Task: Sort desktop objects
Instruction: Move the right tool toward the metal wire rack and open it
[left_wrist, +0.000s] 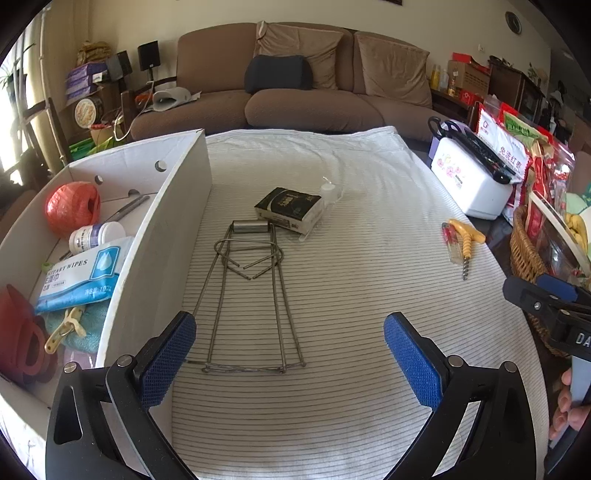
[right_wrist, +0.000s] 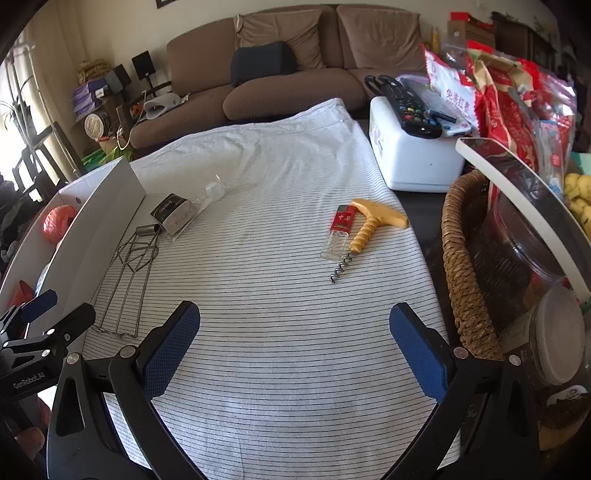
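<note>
**Operator:** Left gripper (left_wrist: 290, 354) has its jaws wide apart with nothing between them, hovering over the striped cloth (left_wrist: 332, 406). My right gripper (right_wrist: 295, 350) is the same: spread wide, empty, angled down at the cloth.

**Colleague:** How much sorting looks done?

**Operator:** I'd say about half. The white cardboard box (left_wrist: 177, 206) on my left already holds an orange ball of twine (left_wrist: 72, 206), a small white bottle (left_wrist: 94, 236), a pack of wet wipes (left_wrist: 79, 277), something teal with a yellow clip on it, and a red item in the near corner that I can't identify.

**Colleague:** And what is left out?

**Operator:** Five things on the cloth, as far as I can see. A long wire tool (left_wrist: 251, 295) lies just beside the box wall, its near end close to my left jaws. Beyond it sits a dark packet (left_wrist: 290, 208), touching a small clear bottle (left_wrist: 330, 190). Over on the right, well apart from those, are a yellow-handled corkscrew (right_wrist: 364, 232) and a red-labelled clear vial (right_wrist: 338, 232), side by side and touching.

**Colleague:** Which goes first?

**Operator:** My guess is the wire tool for the left hand, since it's nearest; the corkscrew pair suits the right.
</note>
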